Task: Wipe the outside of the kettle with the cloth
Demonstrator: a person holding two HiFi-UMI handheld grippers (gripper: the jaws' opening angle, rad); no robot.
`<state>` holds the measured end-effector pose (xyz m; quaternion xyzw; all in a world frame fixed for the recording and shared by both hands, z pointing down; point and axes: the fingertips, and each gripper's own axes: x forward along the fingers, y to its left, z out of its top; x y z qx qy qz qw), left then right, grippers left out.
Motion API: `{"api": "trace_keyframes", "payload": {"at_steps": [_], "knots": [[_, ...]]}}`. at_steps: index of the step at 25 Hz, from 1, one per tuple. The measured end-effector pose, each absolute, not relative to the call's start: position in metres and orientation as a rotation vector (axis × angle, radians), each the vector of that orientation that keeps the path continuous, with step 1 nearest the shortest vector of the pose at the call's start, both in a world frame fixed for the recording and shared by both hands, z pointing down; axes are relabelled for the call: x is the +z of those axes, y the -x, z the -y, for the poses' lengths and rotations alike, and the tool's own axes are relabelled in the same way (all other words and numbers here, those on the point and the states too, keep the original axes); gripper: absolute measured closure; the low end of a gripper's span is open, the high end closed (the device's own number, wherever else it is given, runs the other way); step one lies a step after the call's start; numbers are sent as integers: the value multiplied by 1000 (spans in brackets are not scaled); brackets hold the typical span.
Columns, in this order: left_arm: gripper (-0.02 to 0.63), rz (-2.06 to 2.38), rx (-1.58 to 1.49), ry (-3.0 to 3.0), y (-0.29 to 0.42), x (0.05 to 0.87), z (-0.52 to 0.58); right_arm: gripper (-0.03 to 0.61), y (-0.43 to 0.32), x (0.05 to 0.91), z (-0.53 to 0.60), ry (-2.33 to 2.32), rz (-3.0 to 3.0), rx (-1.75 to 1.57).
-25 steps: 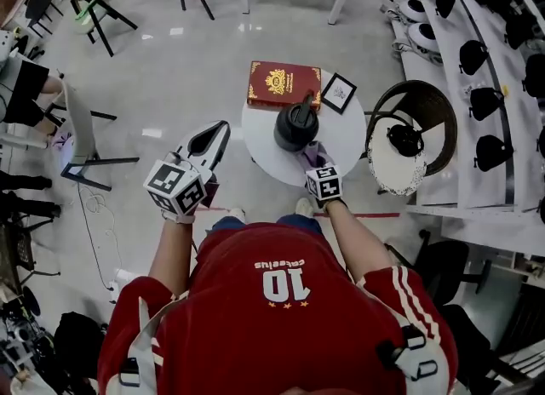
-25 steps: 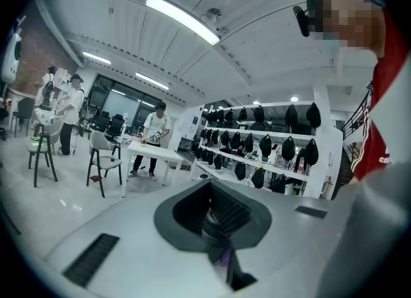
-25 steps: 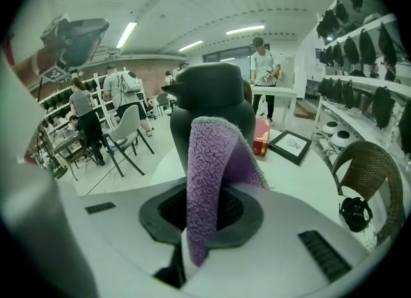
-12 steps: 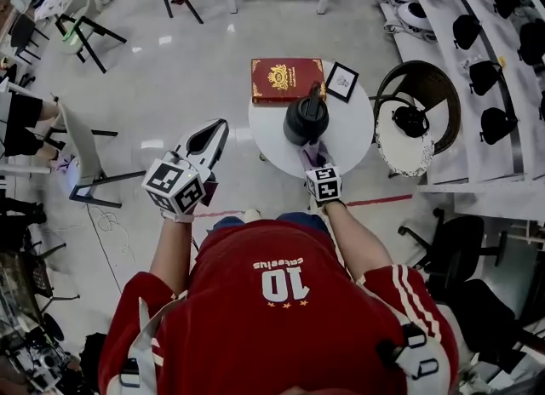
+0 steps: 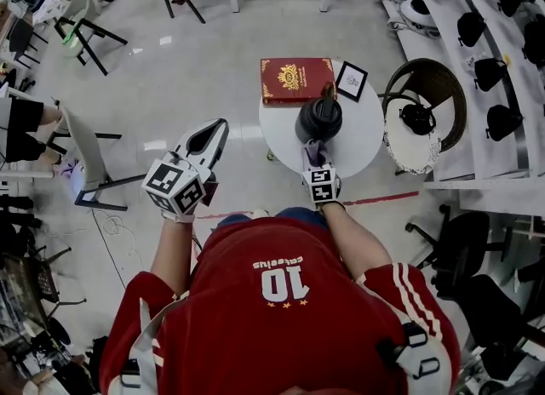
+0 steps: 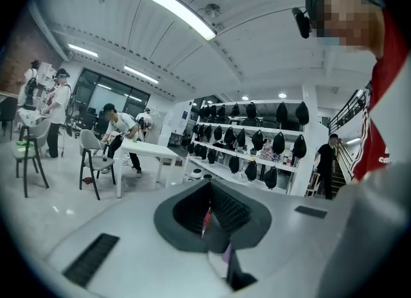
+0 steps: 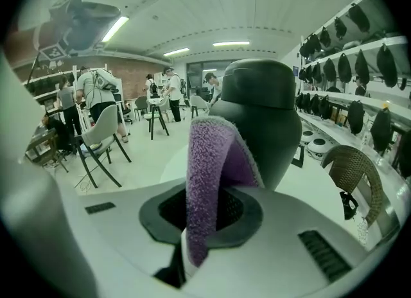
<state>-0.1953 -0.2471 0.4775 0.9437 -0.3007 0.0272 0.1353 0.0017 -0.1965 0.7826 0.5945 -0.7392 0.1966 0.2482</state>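
Observation:
A dark round kettle [image 5: 319, 119] stands on a small round white table [image 5: 362, 142]. My right gripper [image 5: 314, 163] is at the kettle's near side, shut on a purple cloth [image 5: 312, 151]. In the right gripper view the cloth [image 7: 209, 175] sticks up from between the jaws of that gripper [image 7: 200, 223], and its upper end lies against or just short of the kettle's body [image 7: 266, 123]. My left gripper [image 5: 209, 140] hangs well to the left of the table, above the floor, shut with nothing in it [image 6: 212, 216].
A red book [image 5: 296, 80] and a small black picture frame [image 5: 350, 81] lie behind the kettle. A wicker chair [image 5: 426, 100] stands right of the table, with shelves of dark bags beyond it. A grey chair [image 5: 85, 151] is on the left. A red tape line [image 5: 383, 200] crosses the floor.
My right gripper with the cloth has shifted left relative to the kettle and now sits straight in front of it. The head view has drifted. The left gripper holds its place.

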Motion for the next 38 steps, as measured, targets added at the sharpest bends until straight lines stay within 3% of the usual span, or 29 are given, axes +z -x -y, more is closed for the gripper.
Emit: {"api": "trace_keyframes", "payload": {"at_steps": [13, 21, 29, 38], "knots": [[607, 949, 74, -2704, 246, 479, 256, 534, 53, 754, 244, -1610, 2122, 489], [607, 1046, 17, -2670, 264, 472, 246, 534, 96, 690, 251, -1475, 2340, 411], [607, 1047, -74, -2670, 214, 454, 243, 534, 97, 619, 234, -1189, 2527, 410], [607, 989, -86, -2700, 131, 439, 237, 533, 26, 535, 210, -1106, 2637, 371]]}}
